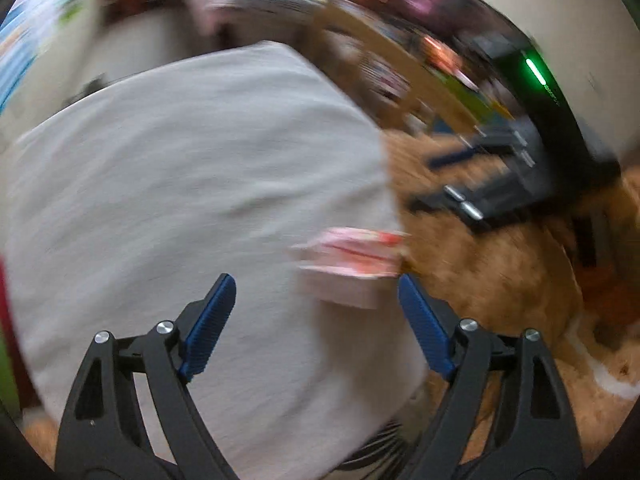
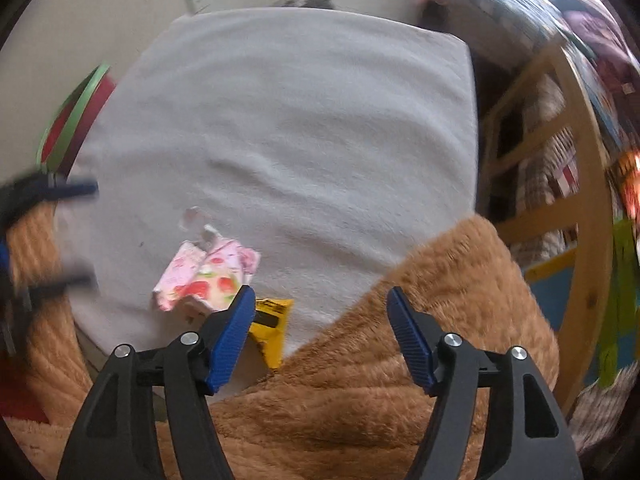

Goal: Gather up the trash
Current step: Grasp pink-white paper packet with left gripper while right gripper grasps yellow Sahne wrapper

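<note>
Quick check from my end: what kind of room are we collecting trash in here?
Most likely a home living room or bedroom: a grey cushion lies on a fuzzy brown rug, with a packed wooden bookshelf alongside. A pink strawberry wrapper and a yellow wrapper lie on the cushion.

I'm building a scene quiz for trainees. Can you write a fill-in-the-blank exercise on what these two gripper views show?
1. The pink strawberry wrapper lies on the ____ cloth.
2. Beside it, partly behind a finger of the right gripper, lies a ____ packet.
3. The jaws of the left gripper stand ____, holding nothing.
4. The brown surface next to the cloth looks ____.

Missing words: white; yellow; open; fluffy
</note>
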Action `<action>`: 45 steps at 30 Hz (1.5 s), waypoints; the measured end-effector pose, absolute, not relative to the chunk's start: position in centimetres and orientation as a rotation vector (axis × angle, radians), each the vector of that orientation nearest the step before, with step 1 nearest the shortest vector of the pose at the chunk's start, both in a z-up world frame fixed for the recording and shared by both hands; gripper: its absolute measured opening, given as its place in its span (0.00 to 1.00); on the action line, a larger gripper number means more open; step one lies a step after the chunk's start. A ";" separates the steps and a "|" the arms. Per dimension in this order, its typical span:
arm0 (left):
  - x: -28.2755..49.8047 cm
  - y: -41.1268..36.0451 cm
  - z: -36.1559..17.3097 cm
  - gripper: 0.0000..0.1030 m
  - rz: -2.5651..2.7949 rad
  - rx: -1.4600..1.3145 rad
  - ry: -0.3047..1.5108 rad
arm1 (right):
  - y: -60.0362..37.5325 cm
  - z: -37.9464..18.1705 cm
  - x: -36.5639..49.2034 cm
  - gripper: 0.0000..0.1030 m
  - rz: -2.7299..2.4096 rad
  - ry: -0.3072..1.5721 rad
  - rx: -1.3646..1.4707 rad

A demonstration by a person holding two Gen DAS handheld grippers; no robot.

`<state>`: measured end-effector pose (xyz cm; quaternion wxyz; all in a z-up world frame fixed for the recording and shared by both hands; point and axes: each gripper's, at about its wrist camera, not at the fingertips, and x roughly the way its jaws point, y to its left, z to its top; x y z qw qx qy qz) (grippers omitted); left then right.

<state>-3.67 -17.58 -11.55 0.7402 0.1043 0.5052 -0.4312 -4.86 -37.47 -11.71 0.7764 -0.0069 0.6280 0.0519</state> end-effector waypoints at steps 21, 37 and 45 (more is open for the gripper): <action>1.7 -13.7 -13.3 0.13 -0.649 0.037 1.212 | -33.2 -14.0 -4.5 0.67 0.265 1.485 -0.033; 2.7 -7.4 -14.0 0.57 -0.527 -0.053 1.225 | -32.0 -13.7 -2.9 0.21 0.263 1.417 -0.061; 1.3 -6.0 -13.7 0.69 -0.559 -0.027 1.234 | -31.6 -12.9 0.1 0.21 0.183 1.300 0.072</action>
